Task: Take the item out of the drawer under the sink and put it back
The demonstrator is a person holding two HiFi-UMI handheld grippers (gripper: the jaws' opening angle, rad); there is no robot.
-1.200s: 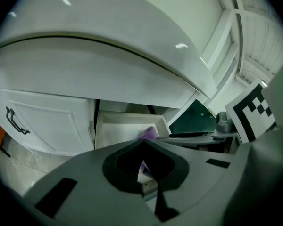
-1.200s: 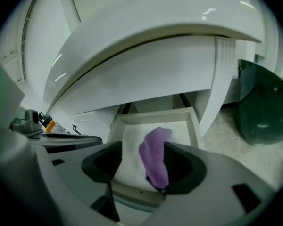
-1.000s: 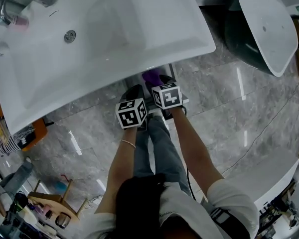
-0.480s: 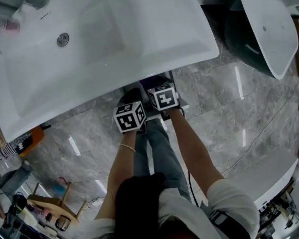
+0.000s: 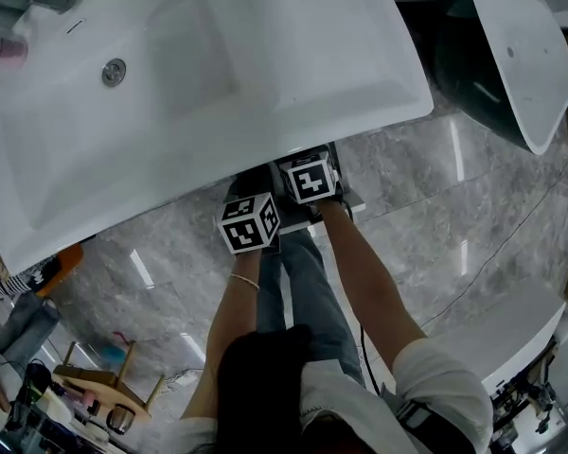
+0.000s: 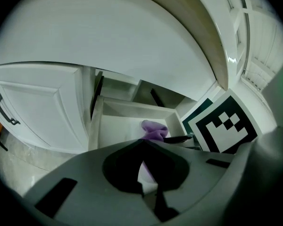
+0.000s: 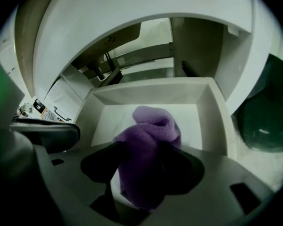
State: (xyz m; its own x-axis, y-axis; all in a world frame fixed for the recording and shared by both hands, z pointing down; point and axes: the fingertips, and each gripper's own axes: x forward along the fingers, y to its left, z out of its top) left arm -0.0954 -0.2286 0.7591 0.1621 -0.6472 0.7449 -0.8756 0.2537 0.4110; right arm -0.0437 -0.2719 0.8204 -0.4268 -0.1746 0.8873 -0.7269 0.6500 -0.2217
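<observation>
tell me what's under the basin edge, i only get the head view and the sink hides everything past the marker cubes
observer: the white drawer is pulled open. The right gripper view looks straight down into it.
operator: anything in the right tongs
observer: a purple cloth stands bunched between the right tongs, low over the drawer. They have just been opening.
operator: and the left
observer: nothing is between the left tongs. They look shut and point toward the drawer from its side.
</observation>
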